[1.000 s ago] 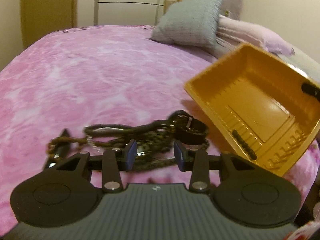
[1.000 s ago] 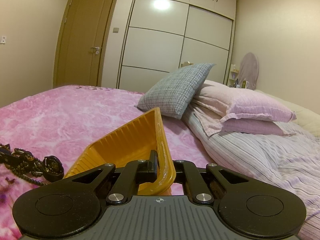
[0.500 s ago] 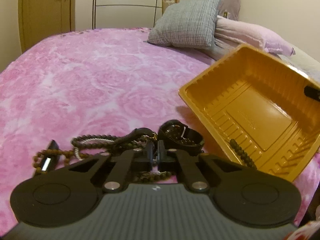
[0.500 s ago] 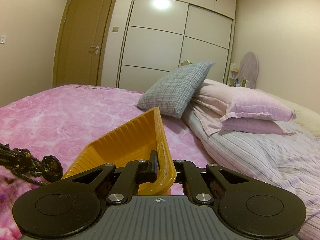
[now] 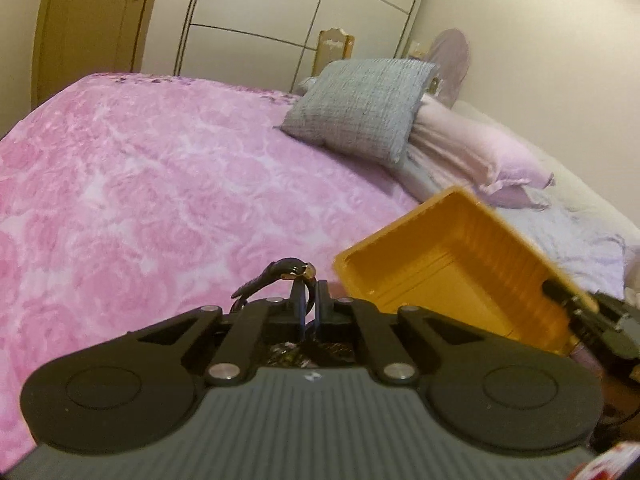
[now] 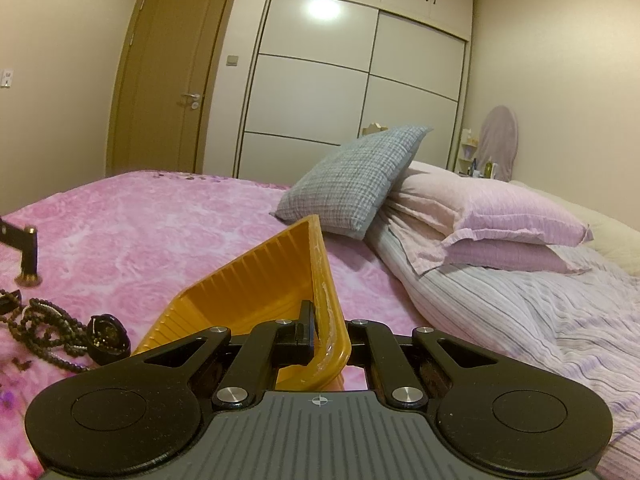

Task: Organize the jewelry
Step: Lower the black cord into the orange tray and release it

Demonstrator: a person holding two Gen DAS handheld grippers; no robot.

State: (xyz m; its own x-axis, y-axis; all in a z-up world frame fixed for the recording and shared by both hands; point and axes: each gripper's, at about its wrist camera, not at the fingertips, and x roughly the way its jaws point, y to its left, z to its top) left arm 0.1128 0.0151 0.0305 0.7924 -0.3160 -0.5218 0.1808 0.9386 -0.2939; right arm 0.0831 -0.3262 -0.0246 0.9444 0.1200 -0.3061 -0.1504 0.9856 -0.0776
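My left gripper (image 5: 309,294) is shut on a black strap with a gold clasp (image 5: 286,270) and holds it lifted above the pink bed, just left of the orange tray (image 5: 460,280). My right gripper (image 6: 320,320) is shut on the rim of the orange tray (image 6: 256,280) and holds it tilted. A pile of dark bead strings (image 6: 44,330) and a black watch (image 6: 108,338) lie on the bedspread at the left of the right wrist view. The lifted black strap (image 6: 24,248) hangs above them at the left edge.
The pink floral bedspread (image 5: 160,184) fills the left and middle. A grey checked cushion (image 5: 360,116) and pink pillows (image 6: 504,220) lie at the head of the bed. A striped sheet (image 6: 540,320) is on the right. A door and wardrobe stand behind.
My left gripper closed on the black strap in the jewelry pile and lifted it up off the bed, toward the tray. My right gripper still holds the tilted tray.
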